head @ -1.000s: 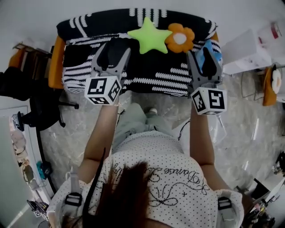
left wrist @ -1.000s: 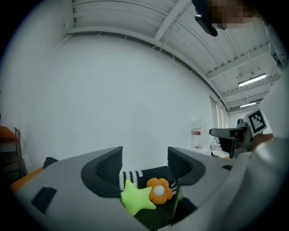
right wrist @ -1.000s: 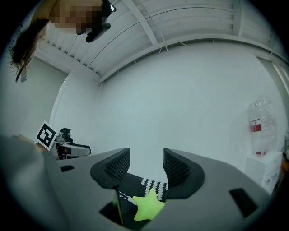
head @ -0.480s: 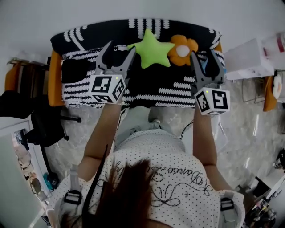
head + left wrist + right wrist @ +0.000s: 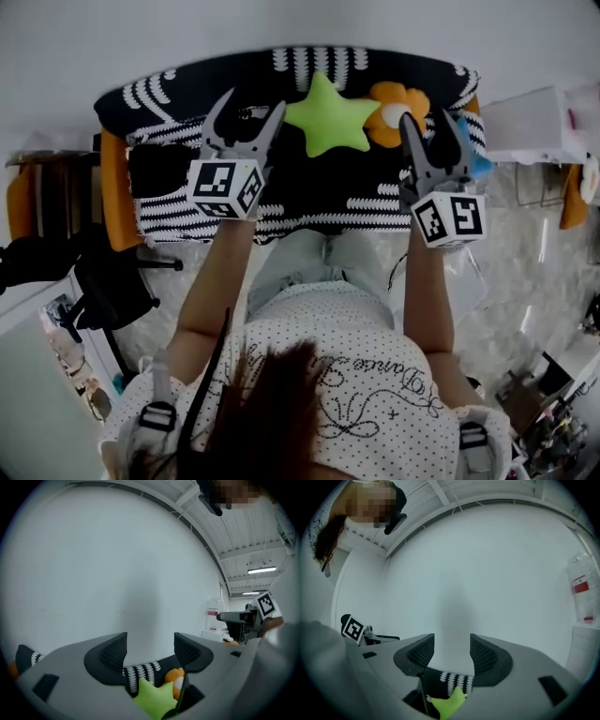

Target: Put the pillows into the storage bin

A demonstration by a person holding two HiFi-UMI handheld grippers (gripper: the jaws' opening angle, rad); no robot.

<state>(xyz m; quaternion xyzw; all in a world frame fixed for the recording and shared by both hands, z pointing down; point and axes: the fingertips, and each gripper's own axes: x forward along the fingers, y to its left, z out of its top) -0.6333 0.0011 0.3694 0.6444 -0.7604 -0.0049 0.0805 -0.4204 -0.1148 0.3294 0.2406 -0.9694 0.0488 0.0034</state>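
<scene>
A green star pillow [image 5: 330, 114] and an orange flower pillow [image 5: 398, 103] lie against the back of a black-and-white patterned sofa [image 5: 178, 202]. A blue pillow [image 5: 479, 166] peeks out just right of my right gripper. My left gripper [image 5: 251, 105] is held over the seat left of the star, open and holding nothing. My right gripper [image 5: 431, 122] hovers beside the flower, also open and holding nothing. In the left gripper view the star [image 5: 152, 698] and flower [image 5: 174, 677] show below the gripper [image 5: 150, 651]. The right gripper view shows the star [image 5: 447, 700] under that gripper [image 5: 451, 653].
The sofa has orange sides [image 5: 112, 187] and stands against a white wall. A black office chair [image 5: 103, 272] is on the floor at the left. A white box-like piece [image 5: 520, 122] and clutter stand at the right. The person's legs are close to the sofa front.
Both grippers have moved forward over the sofa seat, towards its back. The left one now reaches level with the star; the right one covers part of the blue pillow. Both jaws stay open.
</scene>
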